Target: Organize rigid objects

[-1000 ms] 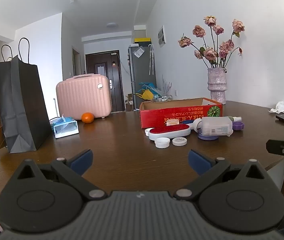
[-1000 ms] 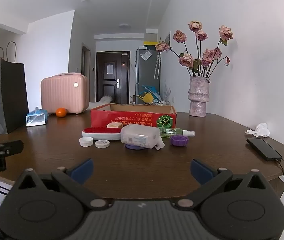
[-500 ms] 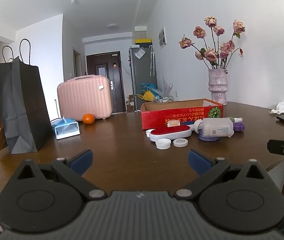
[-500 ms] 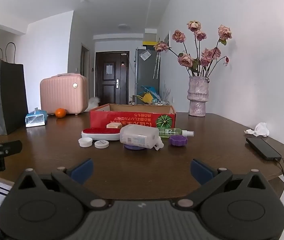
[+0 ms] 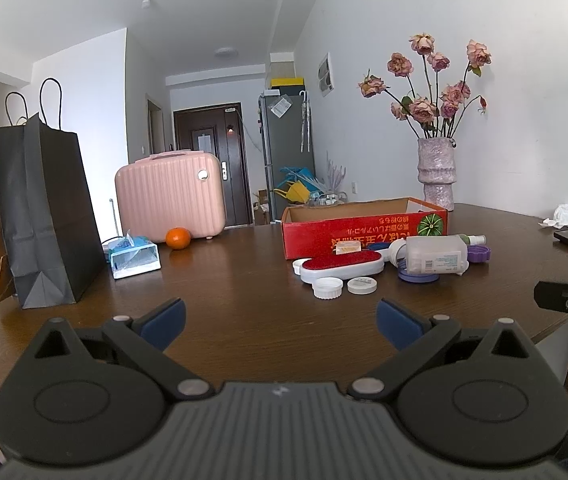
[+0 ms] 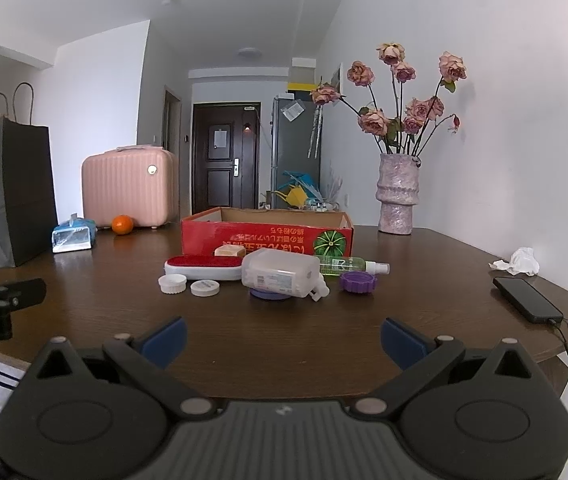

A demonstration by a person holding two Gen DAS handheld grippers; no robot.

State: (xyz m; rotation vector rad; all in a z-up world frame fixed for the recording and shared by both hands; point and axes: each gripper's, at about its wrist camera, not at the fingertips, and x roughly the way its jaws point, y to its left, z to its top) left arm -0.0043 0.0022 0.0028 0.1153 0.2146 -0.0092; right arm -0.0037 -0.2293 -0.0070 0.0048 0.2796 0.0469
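**Both grippers hovering, clutter waiting by the box**

Left gripper (image 5: 279, 322) and right gripper (image 6: 281, 334) are both spread wide with nothing in them, hanging over the near edge of the table (image 6: 243, 332). The stuff to sort sits just in front of the red box (image 6: 266, 232): a red-topped brush (image 6: 203, 267), clear plastic bottle (image 6: 281, 274) lying over a blue lid, green spray bottle (image 6: 350, 266), purple lid (image 6: 358, 282) and two white caps (image 6: 172, 283).

We are holding the left gripper (image 5: 279, 322) level and low, its blue-padded fingers (image 5: 162, 317) spread wide with nothing between them. We are holding the right gripper (image 6: 282, 334) the same way, jaws wide apart and empty. Each gripper is showing at the edge of the other's view.
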